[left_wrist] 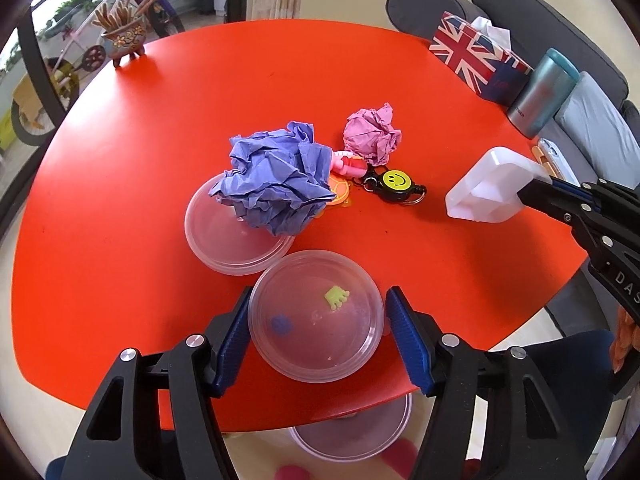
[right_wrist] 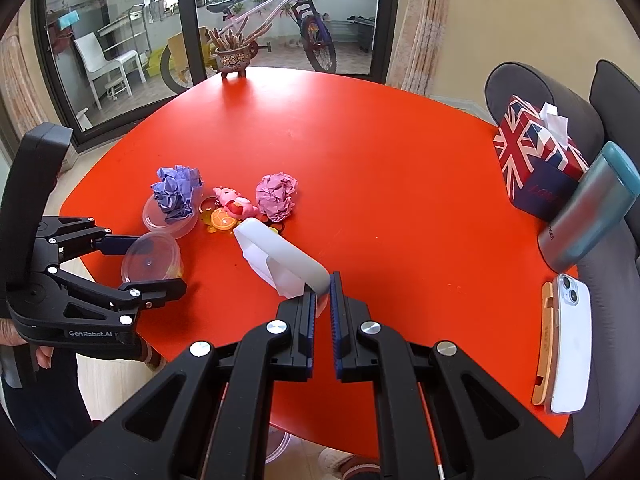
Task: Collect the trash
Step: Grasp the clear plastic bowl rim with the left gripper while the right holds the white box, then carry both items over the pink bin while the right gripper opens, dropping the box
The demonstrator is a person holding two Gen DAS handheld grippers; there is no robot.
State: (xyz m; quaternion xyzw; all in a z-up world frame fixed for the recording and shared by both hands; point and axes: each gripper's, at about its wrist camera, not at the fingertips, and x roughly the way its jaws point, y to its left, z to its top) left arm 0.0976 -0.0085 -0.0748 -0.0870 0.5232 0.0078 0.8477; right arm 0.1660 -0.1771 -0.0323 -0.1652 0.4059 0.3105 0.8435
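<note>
We see the left gripper point(left_wrist: 318, 330) with its blue-padded fingers point(left_wrist: 236, 334) astride a clear round plastic container point(left_wrist: 316, 316) at the worktop's near edge; the left pad touches its wall, the right stands just off, so not yet clamped. The right gripper point(right_wrist: 323, 300) is clenched on a white translucent plastic jug-shaped piece point(right_wrist: 280, 258), pinching its near rim. At 11 o'clock from the container sits a second clear round tub point(left_wrist: 224, 236) carrying a crumpled purple paper ball point(left_wrist: 276, 184). At 1 o'clock lie a crumpled pink paper ball point(left_wrist: 372, 134), a pink toy keychain point(left_wrist: 350, 166) and a black smiley-face badge reel point(left_wrist: 396, 186), all on the red rounded worktop point(left_wrist: 120, 200).
</note>
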